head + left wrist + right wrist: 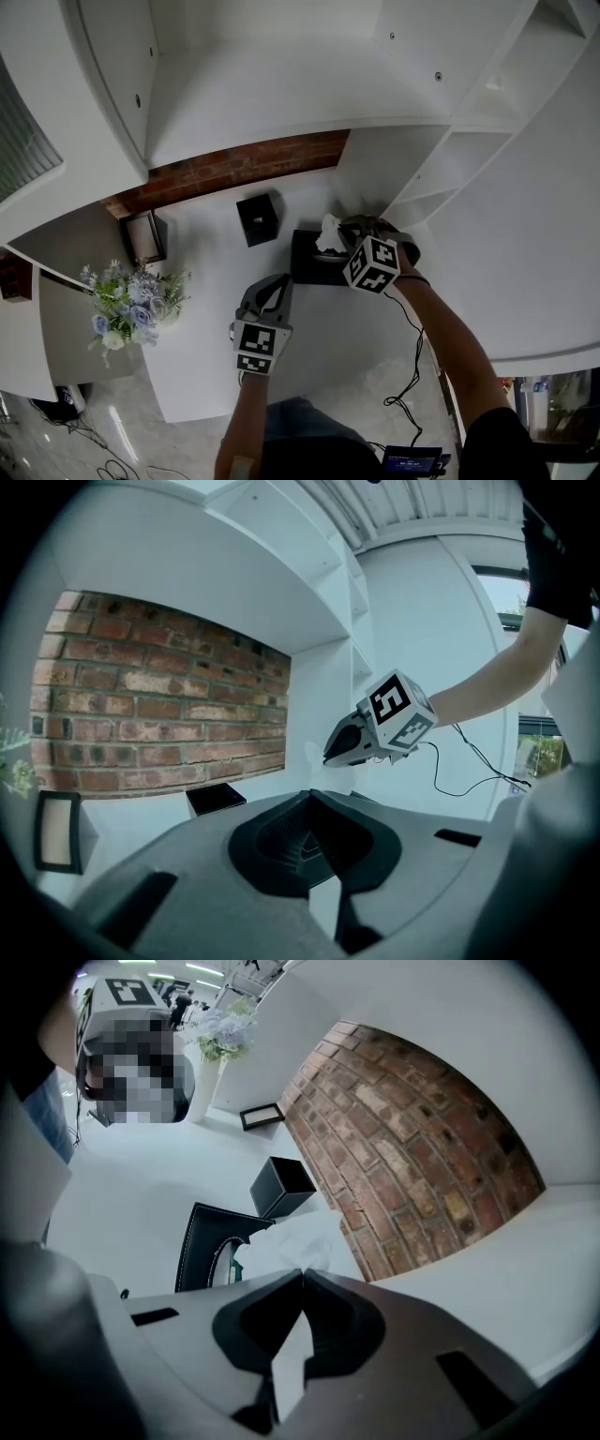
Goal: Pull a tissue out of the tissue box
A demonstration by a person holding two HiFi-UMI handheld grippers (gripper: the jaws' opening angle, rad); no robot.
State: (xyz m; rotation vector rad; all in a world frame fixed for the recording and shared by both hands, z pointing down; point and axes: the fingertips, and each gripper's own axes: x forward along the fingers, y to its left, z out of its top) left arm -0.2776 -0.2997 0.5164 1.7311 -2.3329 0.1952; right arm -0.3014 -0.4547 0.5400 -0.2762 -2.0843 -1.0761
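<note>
At the far left of the table [202,272] stands a bunch of pale blue and white flowers [127,307], with a small dark frame [145,236] just behind it near the brick wall [244,164]. Further right, a black cube-shaped box [258,217] sits apart from the other things.

The left gripper [272,287] hangs over the table's near part, short of the tissue box [307,267] and not touching it. In the left gripper view its jaws are clenched tip to tip with nothing between them [309,795], and they point toward the brick wall [159,705].

The black tissue box lies flat on the table, just right of the left gripper and in front of the cube-shaped box. A white tissue [329,234] stands up out of its top opening.

The right gripper [345,228] is angled down over the box from the right. In the right gripper view its jaws are closed on the top of the tissue [295,1239], which bunches up from the slot of the tissue box [204,1246] to the jaw tips [302,1272].
</note>
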